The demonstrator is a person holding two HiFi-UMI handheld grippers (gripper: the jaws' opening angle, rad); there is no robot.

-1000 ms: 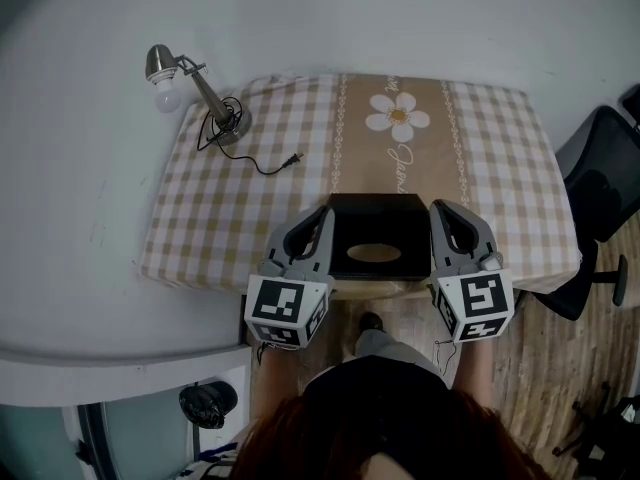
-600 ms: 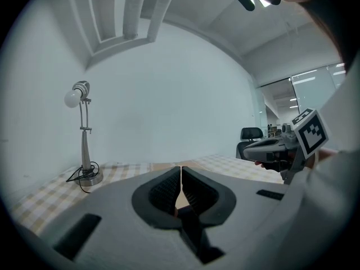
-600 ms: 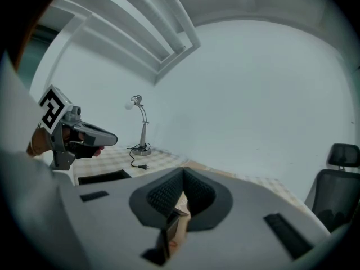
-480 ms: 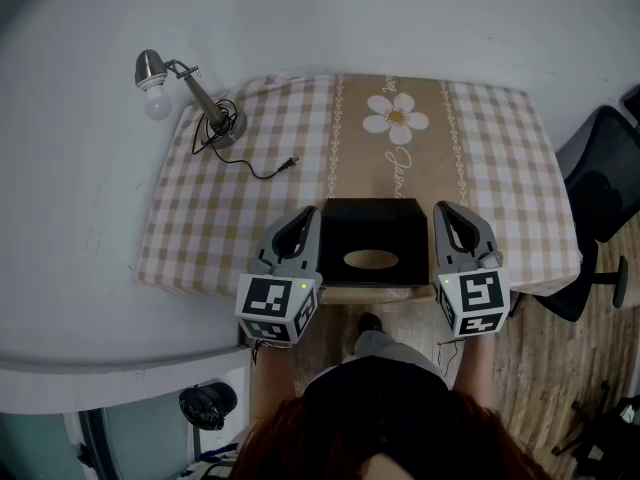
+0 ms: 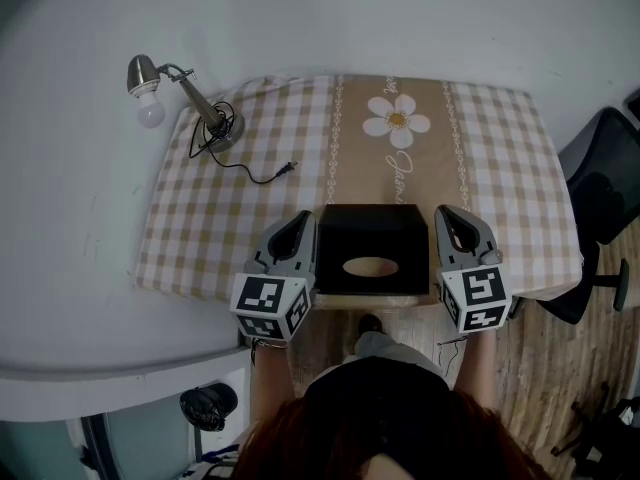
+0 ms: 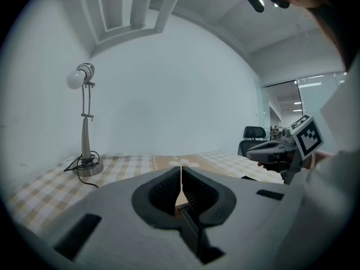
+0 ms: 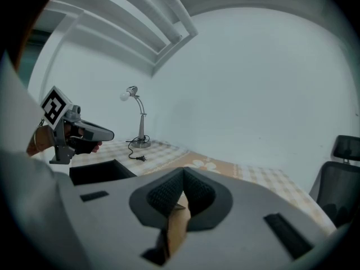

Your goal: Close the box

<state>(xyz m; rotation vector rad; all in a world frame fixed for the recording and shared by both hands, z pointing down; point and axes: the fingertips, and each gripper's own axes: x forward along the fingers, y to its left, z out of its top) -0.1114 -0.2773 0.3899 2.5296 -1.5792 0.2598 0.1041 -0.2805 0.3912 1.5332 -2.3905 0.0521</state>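
1. Pinching a thin brown cardboard flap (image 6: 181, 210), the left gripper (image 6: 180, 176) has its jaws pressed together on it. The right gripper (image 7: 183, 179) clamps a second flap (image 7: 175, 224) the same way.
2. Between them, at lower centre of the head view, the dark box (image 5: 372, 233) sits at the near edge of the table (image 5: 230, 208), with an oval opening in its top.
3. Against a second ago, both grippers sit lower in the frame and the box top looks larger and squarer. In the right gripper view its dark side stands taller at left.
4. The flaps are probably being drawn up and inward, so closing looks begun but not finished.
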